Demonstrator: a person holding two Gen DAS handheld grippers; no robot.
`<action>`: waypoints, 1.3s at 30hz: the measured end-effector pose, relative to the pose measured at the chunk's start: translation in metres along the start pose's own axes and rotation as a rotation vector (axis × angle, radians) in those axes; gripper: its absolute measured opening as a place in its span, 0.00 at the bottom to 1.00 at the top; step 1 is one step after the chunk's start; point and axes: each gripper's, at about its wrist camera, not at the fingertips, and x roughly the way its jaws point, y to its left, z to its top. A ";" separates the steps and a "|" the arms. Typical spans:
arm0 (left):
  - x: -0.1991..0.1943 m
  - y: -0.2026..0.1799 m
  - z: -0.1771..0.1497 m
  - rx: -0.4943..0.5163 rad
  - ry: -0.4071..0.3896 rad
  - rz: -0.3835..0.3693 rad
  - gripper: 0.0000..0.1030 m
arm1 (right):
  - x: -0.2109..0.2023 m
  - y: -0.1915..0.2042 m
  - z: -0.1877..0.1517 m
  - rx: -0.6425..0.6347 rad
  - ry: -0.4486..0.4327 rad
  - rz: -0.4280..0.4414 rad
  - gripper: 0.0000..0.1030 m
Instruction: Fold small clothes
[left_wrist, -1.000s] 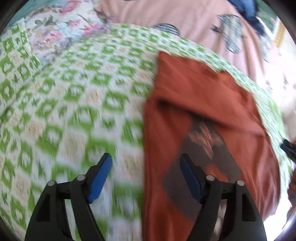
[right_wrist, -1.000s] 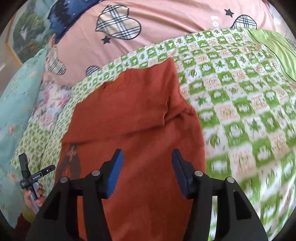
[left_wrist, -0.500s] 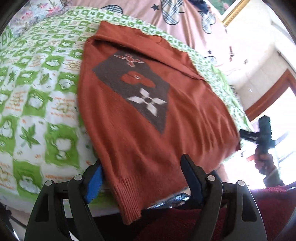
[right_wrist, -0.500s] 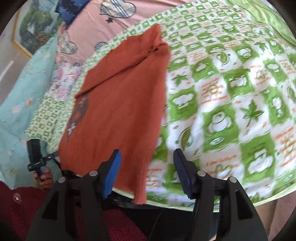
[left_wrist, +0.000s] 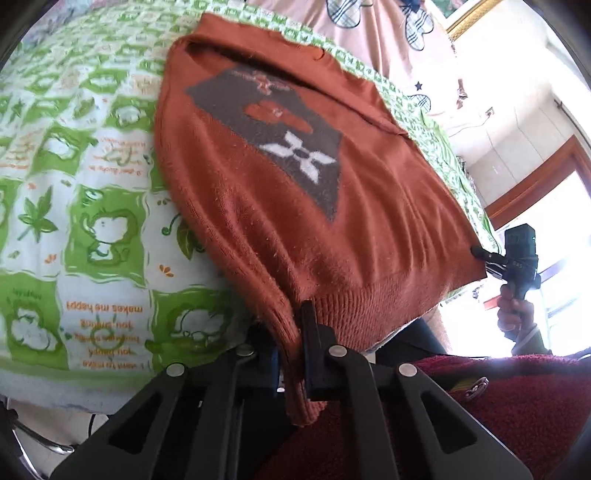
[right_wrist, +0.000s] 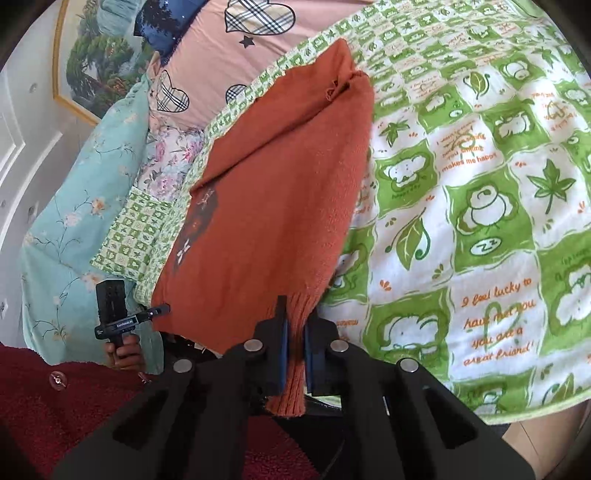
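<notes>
Sweater (left_wrist: 295, 192) spread flat on the bed (left_wrist: 74, 192), sleeves apparently already turned in across its top, hem hanging over the near edge, where I have my left tongs (left_wrist: 290, 354) and right tongs (right_wrist: 294, 347) each pinching a hem corner, the lengthwise folds not yet made.

The sweater (left_wrist: 303, 192) lies flat on the bedspread (left_wrist: 74, 206) of the bed, its hem hanging over the bed's near edge. The left gripper (left_wrist: 290, 354) clamps the hem's left corner, the right gripper (right_wrist: 294, 347) its right corner. Pillows (right_wrist: 221, 48) lie behind the sweater, beyond its collar end.
</notes>
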 end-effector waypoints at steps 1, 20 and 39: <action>-0.004 -0.002 0.000 0.000 -0.015 -0.002 0.06 | -0.002 0.002 0.002 0.003 -0.011 0.013 0.07; -0.085 -0.031 0.126 0.042 -0.428 -0.009 0.04 | -0.026 0.044 0.150 -0.017 -0.336 0.089 0.07; 0.043 0.060 0.351 -0.107 -0.391 0.223 0.05 | 0.129 -0.033 0.321 0.077 -0.226 -0.189 0.07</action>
